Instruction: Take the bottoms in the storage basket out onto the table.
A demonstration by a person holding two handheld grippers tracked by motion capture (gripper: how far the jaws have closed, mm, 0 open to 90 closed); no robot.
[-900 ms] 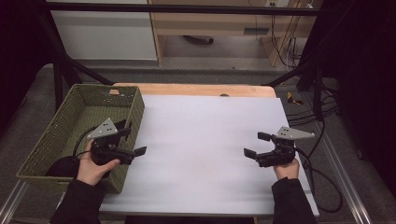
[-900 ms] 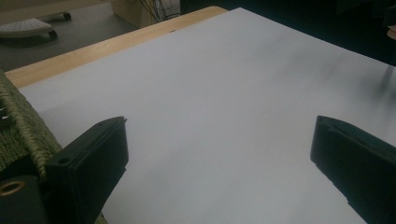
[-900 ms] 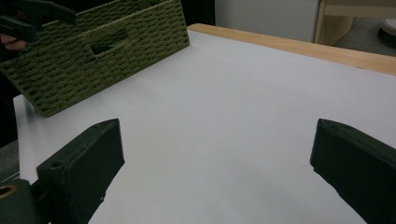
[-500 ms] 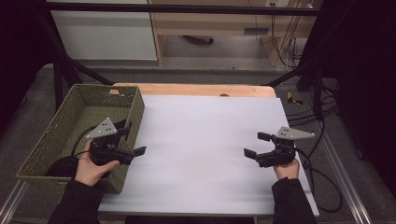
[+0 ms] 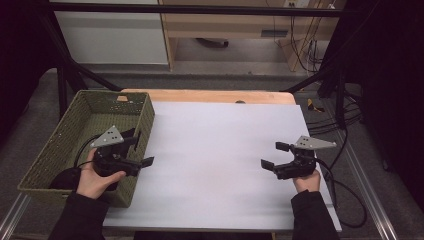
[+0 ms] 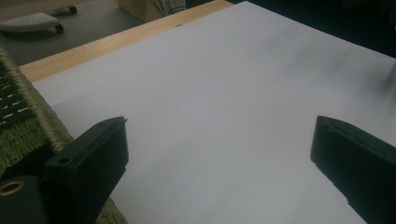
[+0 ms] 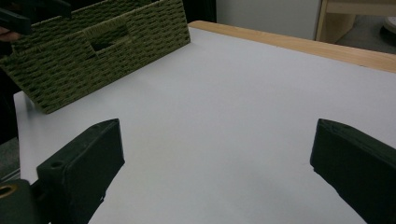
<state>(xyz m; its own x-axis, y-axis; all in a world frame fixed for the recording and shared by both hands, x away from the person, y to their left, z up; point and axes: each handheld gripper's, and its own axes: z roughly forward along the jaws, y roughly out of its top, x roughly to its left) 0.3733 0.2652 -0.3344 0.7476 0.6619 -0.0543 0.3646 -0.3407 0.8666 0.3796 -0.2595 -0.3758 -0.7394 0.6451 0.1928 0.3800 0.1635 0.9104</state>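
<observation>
Two grippers are hovering over a white table [image 5: 225, 165], one at each side, and neither is carrying anything. The left gripper [image 5: 141, 149] is sitting at the near right corner of a green woven basket [image 5: 60, 145], its jaws spread wide and pointing out over the white surface — in the left gripper view the basket's wall [image 6: 28, 135] is running just beside the left jaw, with nothing between the two jaws but bare tabletop. The right gripper [image 5: 274, 156] is resting well apart from it, near the table's right edge, released as well, its jaws aimed left toward the basket; the right gripper view is showing the basket [image 7: 100, 51] far across the sheet, with a handle slot cut in its end wall.

The basket is standing at the table's left side, overhanging the edge, upright and seemingly holding nothing — its inside is showing only dark weave as far as the high view lets me tell. It is the nearest thing to the left hand [image 5: 95, 177], so that hand is probably placed to take hold of its rim or wall. The right hand [image 5: 306, 181] is waiting low and level, likely a ready pose kept away from the work so the middle of the table stays free.
</observation>
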